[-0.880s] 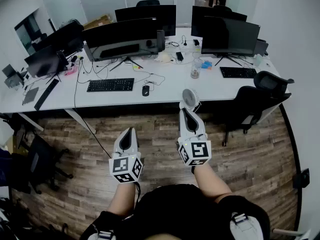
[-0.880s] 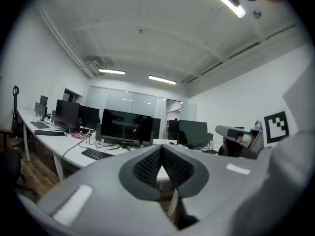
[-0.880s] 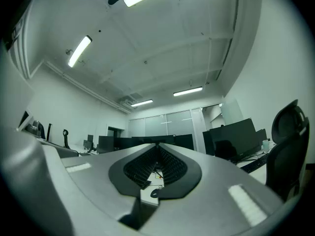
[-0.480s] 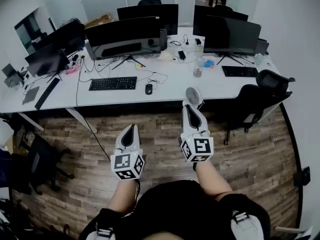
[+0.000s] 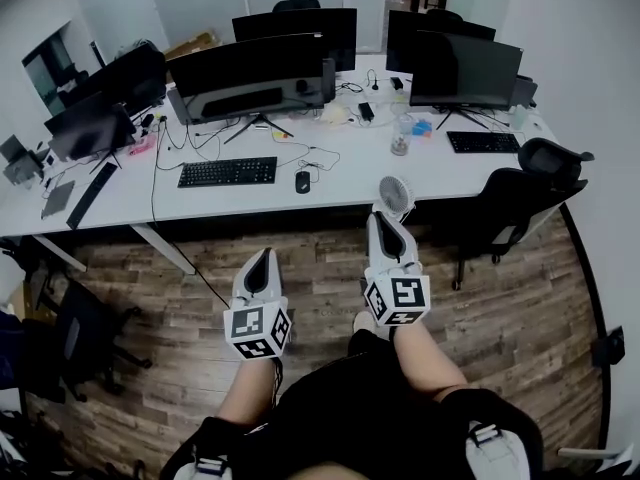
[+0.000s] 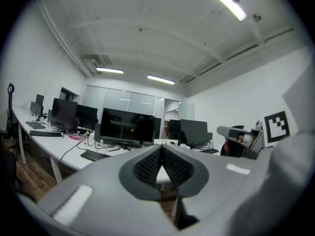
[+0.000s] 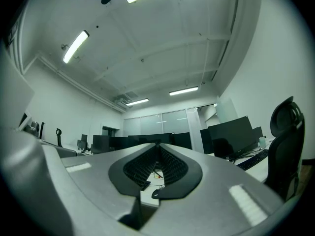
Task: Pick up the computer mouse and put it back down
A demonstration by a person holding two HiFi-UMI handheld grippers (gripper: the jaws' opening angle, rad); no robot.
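On the desk [image 5: 230, 200] the computer mouse [image 5: 303, 181] is left untouched, while the left gripper [image 5: 265, 254] and right gripper [image 5: 378, 217], barely shifted in the last second, are held closed and empty well short of it, so pickup is judged unstarted.

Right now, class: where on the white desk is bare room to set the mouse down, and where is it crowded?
Bare desk lies between the mouse and the fan, and between the keyboard and the front edge. Crowded: cables behind the keyboard, under the monitors.
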